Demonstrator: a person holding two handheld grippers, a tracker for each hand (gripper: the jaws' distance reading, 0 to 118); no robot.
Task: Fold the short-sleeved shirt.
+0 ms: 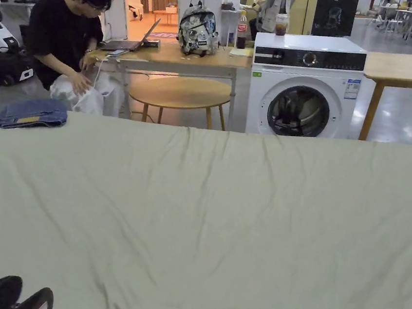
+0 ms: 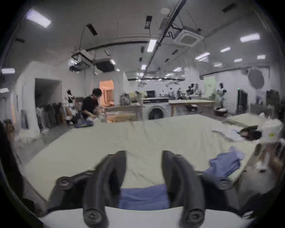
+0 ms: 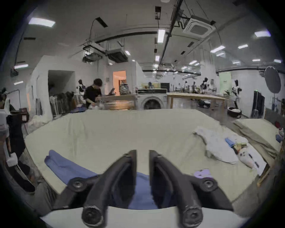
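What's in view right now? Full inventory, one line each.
blue shirt: 1, blue, near table edge under both grippers
table sheet: 1, pale green, covers work table
folded jeans: 1, blue, far left corner
white garments: a pile, white, right side of table
washing machine: 1, white, behind table
round table: 1, wood, left of washing machine
backpack: 1, patterned, on desk
seated person: 1, black top, at desk
left gripper: 1, black, open
right gripper: 1, black, open, narrow gap
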